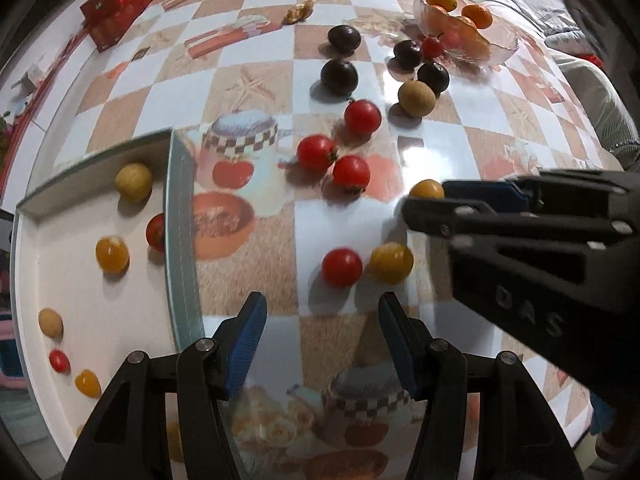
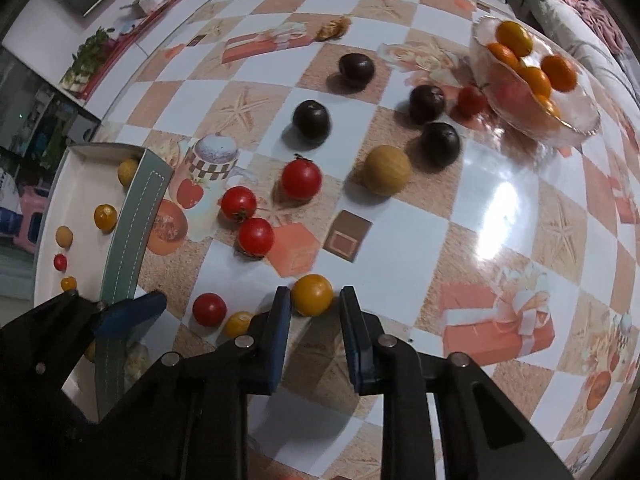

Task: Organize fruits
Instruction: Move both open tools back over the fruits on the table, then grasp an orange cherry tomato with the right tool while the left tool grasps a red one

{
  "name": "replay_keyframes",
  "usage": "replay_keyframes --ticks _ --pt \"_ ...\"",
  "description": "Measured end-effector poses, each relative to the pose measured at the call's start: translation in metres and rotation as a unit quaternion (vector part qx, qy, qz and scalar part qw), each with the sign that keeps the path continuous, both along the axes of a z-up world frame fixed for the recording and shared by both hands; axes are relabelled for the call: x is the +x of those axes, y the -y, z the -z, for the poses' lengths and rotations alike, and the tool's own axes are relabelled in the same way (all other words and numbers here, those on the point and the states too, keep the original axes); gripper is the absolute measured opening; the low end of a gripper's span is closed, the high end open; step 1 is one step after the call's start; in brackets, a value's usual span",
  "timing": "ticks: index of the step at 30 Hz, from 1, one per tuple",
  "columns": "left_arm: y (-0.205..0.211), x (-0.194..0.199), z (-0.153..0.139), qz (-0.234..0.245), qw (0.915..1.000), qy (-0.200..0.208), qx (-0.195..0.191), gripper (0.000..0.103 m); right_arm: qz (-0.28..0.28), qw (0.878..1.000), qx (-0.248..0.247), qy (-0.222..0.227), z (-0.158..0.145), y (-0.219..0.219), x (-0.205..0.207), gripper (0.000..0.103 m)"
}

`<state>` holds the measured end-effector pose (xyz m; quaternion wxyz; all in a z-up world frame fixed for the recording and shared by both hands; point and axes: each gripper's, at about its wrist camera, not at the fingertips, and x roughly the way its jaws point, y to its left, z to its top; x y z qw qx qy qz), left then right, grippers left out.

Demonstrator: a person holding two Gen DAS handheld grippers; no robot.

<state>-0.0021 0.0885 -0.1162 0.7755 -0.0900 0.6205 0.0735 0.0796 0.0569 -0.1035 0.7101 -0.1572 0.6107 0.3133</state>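
Note:
My right gripper (image 2: 314, 307) is shut on a small yellow-orange fruit (image 2: 312, 294), pinched at the very tips of its blue pads, low over the checkered tablecloth. In the left wrist view the right gripper (image 1: 426, 201) reaches in from the right with the same yellow-orange fruit (image 1: 427, 189) at its tip. My left gripper (image 1: 323, 314) stands open and holds nothing. Just beyond its tips lie a red tomato (image 1: 342, 267) and a yellow fruit (image 1: 391, 262). The white tray (image 1: 181, 220) on the left holds several small fruits.
Three red tomatoes (image 1: 316, 153), a tan fruit (image 1: 416, 97) and several dark plums (image 1: 339, 76) are scattered mid-table. A glass bowl (image 1: 502, 46) with oranges stands at the far right. Red boxes (image 1: 120, 12) sit at the far left edge.

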Motion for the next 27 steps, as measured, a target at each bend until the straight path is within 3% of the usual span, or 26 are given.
replay_keyframes --ticks 11,16,21,27 --pt "0.015 0.023 -0.005 0.041 0.9989 0.019 -0.011 0.059 -0.005 1.0 0.012 -0.029 0.002 0.009 0.007 0.027" --pt "-0.006 0.011 -0.011 0.033 0.9989 0.015 -0.03 0.059 -0.013 1.0 0.013 -0.021 0.003 0.0 0.009 0.024" --pt "-0.013 0.013 -0.006 0.034 0.9985 0.017 -0.039 0.059 0.022 0.998 0.04 -0.04 0.004 0.021 0.013 0.02" --pt "0.003 0.019 -0.005 0.074 0.9968 0.016 -0.024 0.059 0.033 0.997 0.045 -0.045 0.005 0.036 0.016 0.02"
